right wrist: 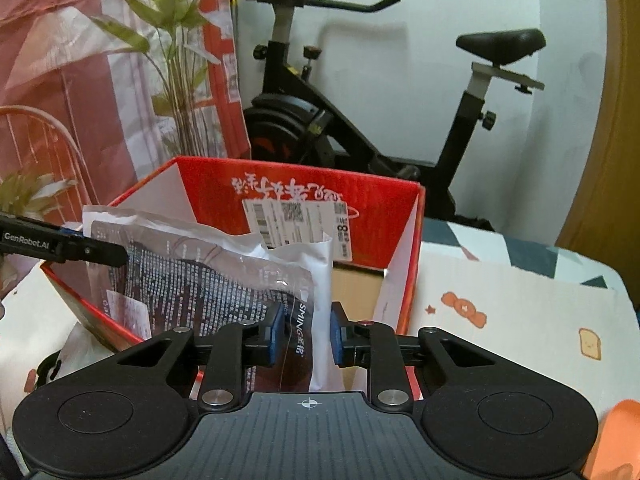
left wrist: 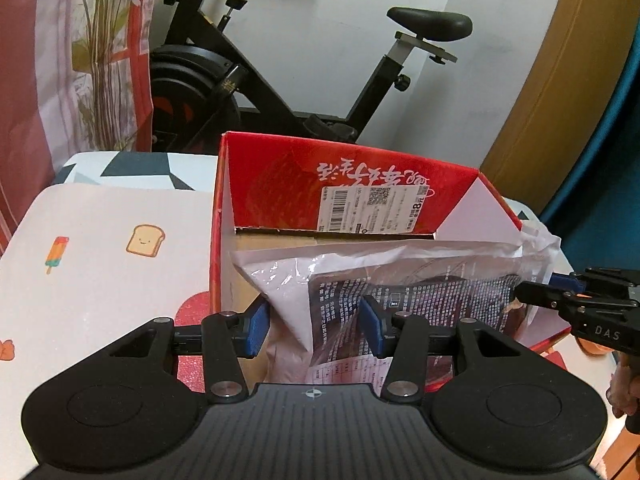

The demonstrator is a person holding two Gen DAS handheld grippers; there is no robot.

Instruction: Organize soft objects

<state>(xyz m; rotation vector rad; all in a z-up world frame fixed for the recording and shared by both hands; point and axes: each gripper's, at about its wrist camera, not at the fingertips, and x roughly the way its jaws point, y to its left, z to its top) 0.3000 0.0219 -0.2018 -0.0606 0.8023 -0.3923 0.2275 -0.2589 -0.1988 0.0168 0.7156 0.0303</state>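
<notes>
A clear plastic packet point(left wrist: 420, 292) with a dark printed garment inside stands tilted in the open red cardboard box point(left wrist: 280, 176). My left gripper point(left wrist: 315, 326) has its blue pads point(left wrist: 256, 326) closed against the packet's near left part. My right gripper point(right wrist: 307, 334) is shut on the packet's point(right wrist: 200, 280) other end, by its white edge. In the left wrist view the right gripper point(left wrist: 560, 292) comes in from the right onto that edge. Inside the red box point(right wrist: 380, 200) brown cardboard shows beneath the packet.
The box sits on a table with a cartoon-print cloth point(left wrist: 100, 260) point(right wrist: 520, 300). An exercise bike point(left wrist: 280, 92) and a plant point(left wrist: 100, 60) stand behind. A wooden door point(left wrist: 560, 100) is at the right. A hand point(left wrist: 624, 396) shows at the edge.
</notes>
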